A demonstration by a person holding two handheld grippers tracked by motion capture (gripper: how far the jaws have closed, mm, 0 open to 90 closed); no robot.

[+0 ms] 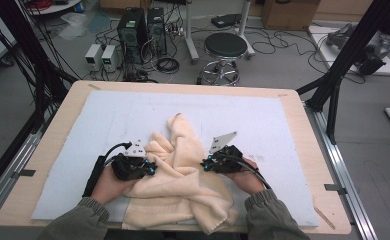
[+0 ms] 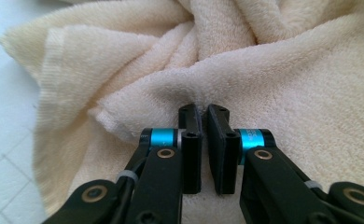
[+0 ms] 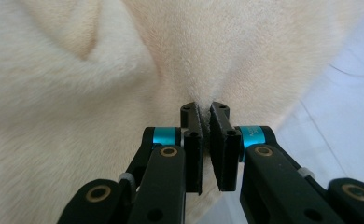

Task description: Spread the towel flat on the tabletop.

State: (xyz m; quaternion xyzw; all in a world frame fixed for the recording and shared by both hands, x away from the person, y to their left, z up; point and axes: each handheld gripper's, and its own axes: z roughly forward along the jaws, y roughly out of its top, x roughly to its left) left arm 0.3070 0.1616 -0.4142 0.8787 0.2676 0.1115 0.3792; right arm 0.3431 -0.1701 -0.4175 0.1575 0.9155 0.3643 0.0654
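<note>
A crumpled cream towel (image 1: 182,186) lies on the pale mat (image 1: 108,117), its lower edge hanging at the table's near side. My left gripper (image 1: 151,168) presses into the towel's left side, held in a person's hand. In the left gripper view the gripper (image 2: 203,111) is shut, with a fold of the towel (image 2: 283,79) pinched between its jaws. My right gripper (image 1: 204,164) meets the towel from the right. Its jaws, seen in the right gripper view (image 3: 204,108), are shut on a ridge of the towel (image 3: 77,116).
The mat covers most of a wooden table (image 1: 48,145). Beyond the far edge stand a black stool (image 1: 225,47), computer towers (image 1: 133,27) and loose cables on the floor. A black frame post (image 1: 344,55) rises at the right.
</note>
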